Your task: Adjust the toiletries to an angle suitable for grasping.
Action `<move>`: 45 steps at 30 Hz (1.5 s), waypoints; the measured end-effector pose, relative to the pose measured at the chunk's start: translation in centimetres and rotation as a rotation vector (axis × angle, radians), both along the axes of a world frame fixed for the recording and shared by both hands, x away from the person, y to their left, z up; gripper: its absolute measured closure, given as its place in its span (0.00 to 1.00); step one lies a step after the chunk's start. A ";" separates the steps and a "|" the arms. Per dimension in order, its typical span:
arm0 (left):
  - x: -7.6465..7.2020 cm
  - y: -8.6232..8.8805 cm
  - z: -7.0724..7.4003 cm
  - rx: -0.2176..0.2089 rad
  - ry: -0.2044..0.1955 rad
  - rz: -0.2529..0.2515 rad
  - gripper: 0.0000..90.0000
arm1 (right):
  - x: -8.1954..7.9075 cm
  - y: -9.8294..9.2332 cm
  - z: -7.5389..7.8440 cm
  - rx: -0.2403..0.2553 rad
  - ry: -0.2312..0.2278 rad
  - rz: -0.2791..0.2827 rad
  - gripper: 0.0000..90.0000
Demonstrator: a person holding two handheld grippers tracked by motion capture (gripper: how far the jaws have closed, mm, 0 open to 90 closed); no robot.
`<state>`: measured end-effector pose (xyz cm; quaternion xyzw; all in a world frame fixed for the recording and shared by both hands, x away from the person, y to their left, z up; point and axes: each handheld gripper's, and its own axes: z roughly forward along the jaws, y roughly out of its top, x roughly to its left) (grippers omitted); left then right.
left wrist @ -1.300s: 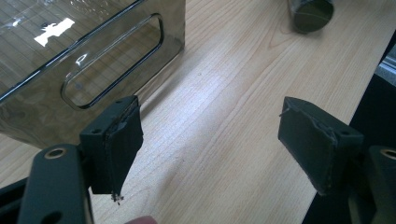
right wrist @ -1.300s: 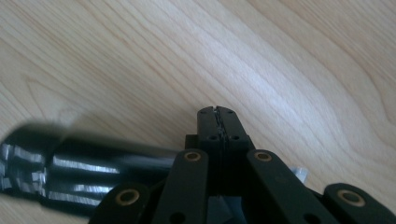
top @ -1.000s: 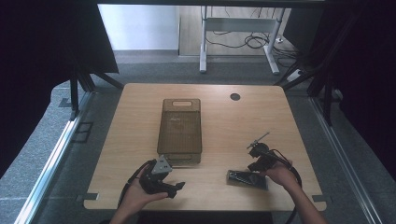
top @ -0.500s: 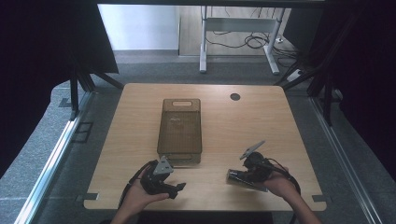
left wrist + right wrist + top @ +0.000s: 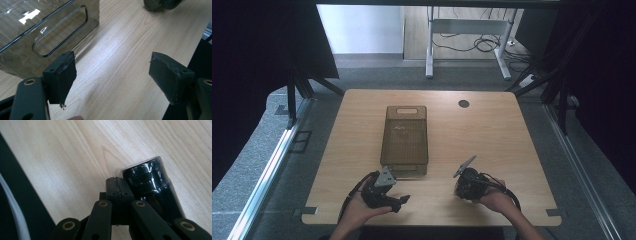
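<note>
Right claw shifted left, hiding black cylinder, jaws together.

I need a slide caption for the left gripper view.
Open left gripper above the wooden table, beside the clear brown bin.

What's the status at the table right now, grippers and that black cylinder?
Left gripper open, empty, beside the clear bin. Right gripper jaws closed together, glossy black cylinder lying alongside on the table, not between them. Nothing in the way.
</note>
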<state>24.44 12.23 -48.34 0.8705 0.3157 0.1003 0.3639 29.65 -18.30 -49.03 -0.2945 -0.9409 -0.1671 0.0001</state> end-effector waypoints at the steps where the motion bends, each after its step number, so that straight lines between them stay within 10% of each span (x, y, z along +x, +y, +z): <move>1: 0.0 0.0 0.0 0.000 0.000 0.001 0.25 | 0.3 0.0 -0.1 -0.003 -0.003 -0.007 1.00; 33: 0.0 -0.2 -0.3 0.008 0.009 -0.007 0.25 | 1.6 -0.4 1.1 0.060 -0.071 -0.070 0.96; 45: -0.1 -0.2 -0.3 0.009 0.009 -0.003 0.25 | 0.4 -2.3 3.3 0.089 -0.153 -0.141 0.53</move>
